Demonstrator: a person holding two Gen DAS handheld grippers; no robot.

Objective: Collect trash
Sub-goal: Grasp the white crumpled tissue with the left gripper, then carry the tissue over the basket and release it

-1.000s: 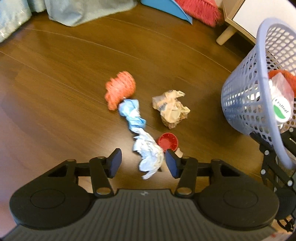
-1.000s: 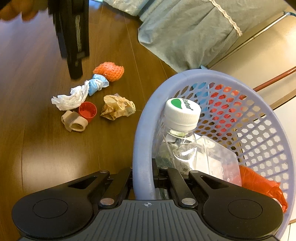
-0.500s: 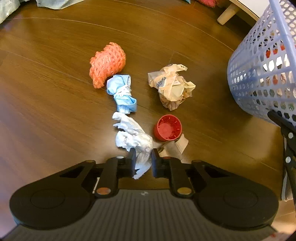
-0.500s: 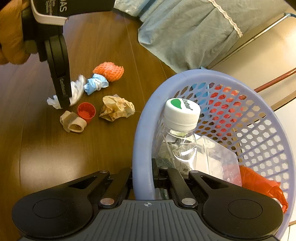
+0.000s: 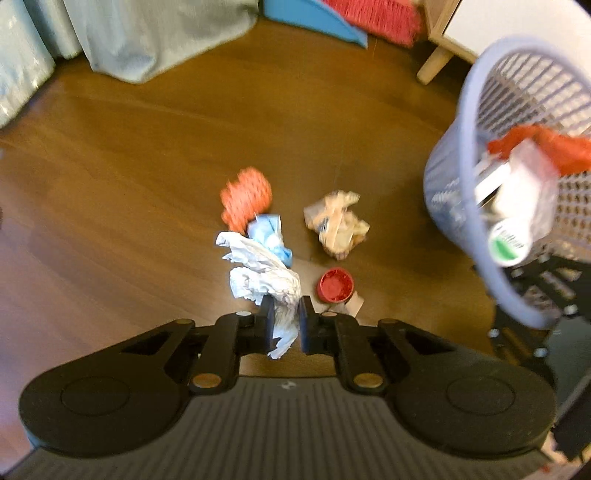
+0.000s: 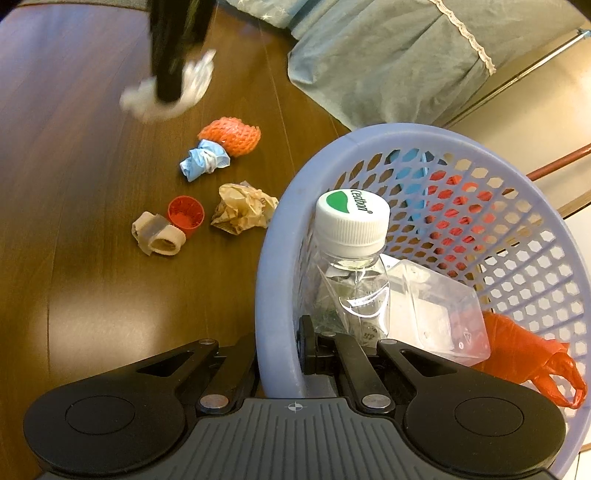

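My left gripper (image 5: 283,321) is shut on a crumpled white paper (image 5: 258,269), which hangs above the wooden floor; the right wrist view shows that paper (image 6: 192,79) blurred under the black left gripper (image 6: 169,96). On the floor lie an orange foam net (image 5: 245,201), a blue wad (image 5: 269,234), a crumpled brown paper (image 5: 336,223), a red cap (image 5: 335,285) and a beige tape ring (image 6: 159,238). My right gripper (image 6: 280,350) is shut on the rim of the lilac mesh basket (image 6: 271,266), which holds a clear bottle (image 6: 351,258), a clear tub and an orange bag.
Grey-green bedding (image 5: 159,37) hangs to the floor at the back. A blue dustpan (image 5: 314,16) and a red broom head (image 5: 373,14) lie beside a wooden furniture leg (image 5: 432,66). The basket (image 5: 465,177) sits at the right of the trash.
The left gripper closed on the white paper and lifted it off the floor. The right gripper and basket have not moved.
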